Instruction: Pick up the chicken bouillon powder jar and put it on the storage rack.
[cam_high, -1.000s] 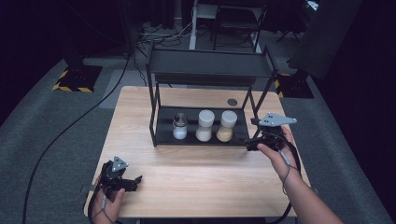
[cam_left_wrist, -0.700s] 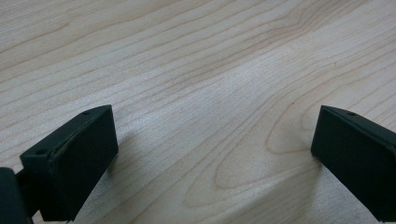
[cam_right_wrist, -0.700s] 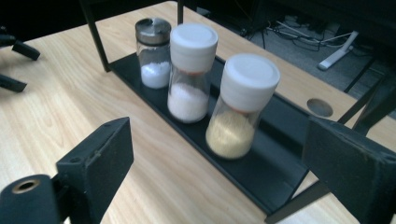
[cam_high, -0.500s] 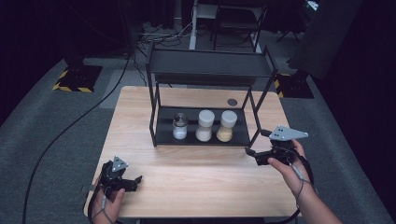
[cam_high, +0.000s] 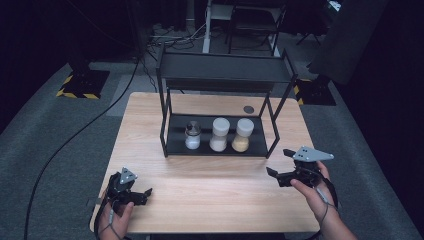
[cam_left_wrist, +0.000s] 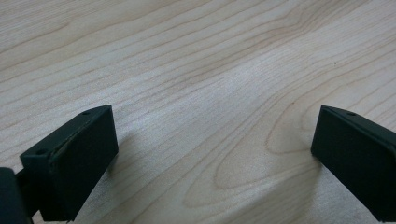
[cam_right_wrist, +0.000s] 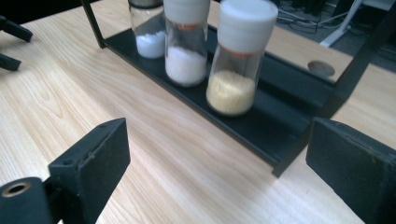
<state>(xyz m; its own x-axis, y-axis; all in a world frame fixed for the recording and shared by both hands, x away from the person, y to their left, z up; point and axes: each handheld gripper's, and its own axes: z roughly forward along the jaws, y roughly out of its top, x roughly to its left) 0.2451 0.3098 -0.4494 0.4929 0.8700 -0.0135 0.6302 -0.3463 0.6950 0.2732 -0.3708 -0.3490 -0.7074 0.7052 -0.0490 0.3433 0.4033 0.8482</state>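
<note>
Three jars stand in a row on the bottom shelf of a black rack (cam_high: 220, 145) at the middle of the table (cam_high: 145, 125): a silver-lidded jar (cam_high: 192, 135), a white-lidded jar (cam_high: 219, 134) and a jar of yellow grains (cam_high: 242, 135). The left tool (cam_high: 142, 194), near the front left corner, gapes wide and empty. The right tool (cam_high: 280, 164), by the right edge, gapes wide and empty too.

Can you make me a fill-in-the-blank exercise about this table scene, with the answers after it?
1. The lower shelf of the black rack holds ____ jars.
2. The jar with yellow grains stands at the row's ____ end in the high view.
3. The right gripper has its jaws ____.
4. The left gripper hangs over bare ____.

Answers: three; right; open; wood
</note>
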